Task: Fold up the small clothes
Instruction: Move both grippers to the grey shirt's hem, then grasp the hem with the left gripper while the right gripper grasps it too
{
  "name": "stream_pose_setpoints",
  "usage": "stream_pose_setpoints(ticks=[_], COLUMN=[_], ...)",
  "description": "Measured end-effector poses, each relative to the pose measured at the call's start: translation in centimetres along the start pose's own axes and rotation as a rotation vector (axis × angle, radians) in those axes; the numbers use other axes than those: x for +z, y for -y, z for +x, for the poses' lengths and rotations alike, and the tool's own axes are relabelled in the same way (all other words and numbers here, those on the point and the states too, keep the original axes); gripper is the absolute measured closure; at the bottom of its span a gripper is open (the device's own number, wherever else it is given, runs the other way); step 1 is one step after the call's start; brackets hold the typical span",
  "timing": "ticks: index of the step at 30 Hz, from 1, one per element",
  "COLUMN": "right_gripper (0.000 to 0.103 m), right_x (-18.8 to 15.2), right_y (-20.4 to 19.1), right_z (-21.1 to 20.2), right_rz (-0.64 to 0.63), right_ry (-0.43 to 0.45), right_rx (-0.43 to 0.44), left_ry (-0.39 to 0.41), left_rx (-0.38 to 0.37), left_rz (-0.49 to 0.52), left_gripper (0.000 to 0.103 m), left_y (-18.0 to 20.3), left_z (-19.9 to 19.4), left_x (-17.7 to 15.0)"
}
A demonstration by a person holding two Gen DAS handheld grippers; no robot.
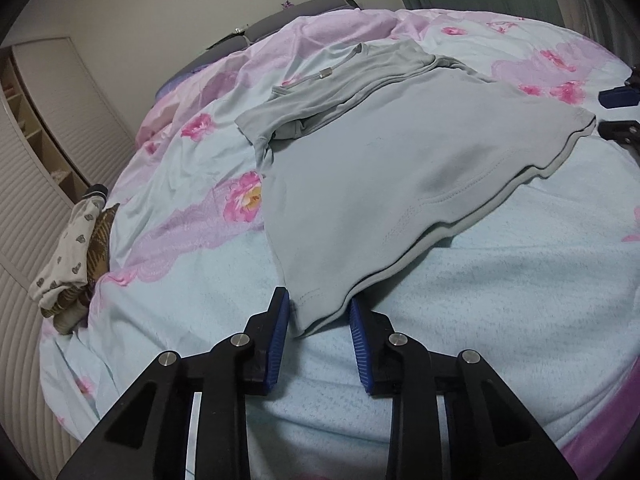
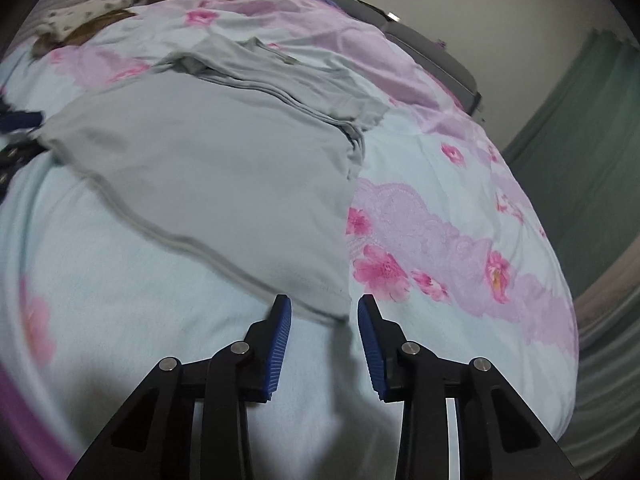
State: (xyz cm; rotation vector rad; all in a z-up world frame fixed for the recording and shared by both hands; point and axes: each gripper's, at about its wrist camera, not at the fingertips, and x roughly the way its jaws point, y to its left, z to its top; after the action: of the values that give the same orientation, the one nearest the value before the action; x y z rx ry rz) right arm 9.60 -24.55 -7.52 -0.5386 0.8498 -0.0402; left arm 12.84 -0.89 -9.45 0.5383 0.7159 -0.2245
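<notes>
A pale grey-green T-shirt (image 1: 400,152) lies flat on the flowered bedspread (image 1: 500,280), its top part folded back over itself near the collar. In the left wrist view my left gripper (image 1: 319,310) is open, and the shirt's near hem corner lies between its blue pads (image 1: 280,332) with a gap showing on each side. In the right wrist view the shirt (image 2: 224,160) spreads ahead, and my right gripper (image 2: 323,306) is open around the other hem corner. Each gripper shows at the edge of the other's view: the right one (image 1: 616,112), the left one (image 2: 20,128).
A small pile of patterned clothes (image 1: 72,248) sits at the bed's left edge, beside a ribbed white wardrobe (image 1: 24,200). A grey headboard (image 1: 280,20) runs along the far side. A green curtain (image 2: 580,140) hangs to the right of the bed.
</notes>
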Motion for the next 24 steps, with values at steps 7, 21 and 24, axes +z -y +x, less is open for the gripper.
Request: stream_pose_setpoints(ticks=[7,21,24], right_gripper=[0.067,0.069,0.069], right_x=[0.4,-0.4,-0.3], right_y=[-0.9,-1.5,-1.8], right_z=[1.1,0.9,1.4], right_rz=[-0.123,-0.211,-0.268], right_ry=[-0.011,-0.021,-0.027], right_rx=[-0.026,-0.029,-0.029], left_ry=[-0.014,-0.032,-0.036], left_rx=[-0.025,-0.043,-0.050], left_rz=[-0.015,-0.045,-0.063], left_gripper=[0.072,0.072,0.072], left_y=[-0.2,-0.7,-0.9], left_z=[0.7,1.2,1.4], left_x=[0.3,0.6,0.7])
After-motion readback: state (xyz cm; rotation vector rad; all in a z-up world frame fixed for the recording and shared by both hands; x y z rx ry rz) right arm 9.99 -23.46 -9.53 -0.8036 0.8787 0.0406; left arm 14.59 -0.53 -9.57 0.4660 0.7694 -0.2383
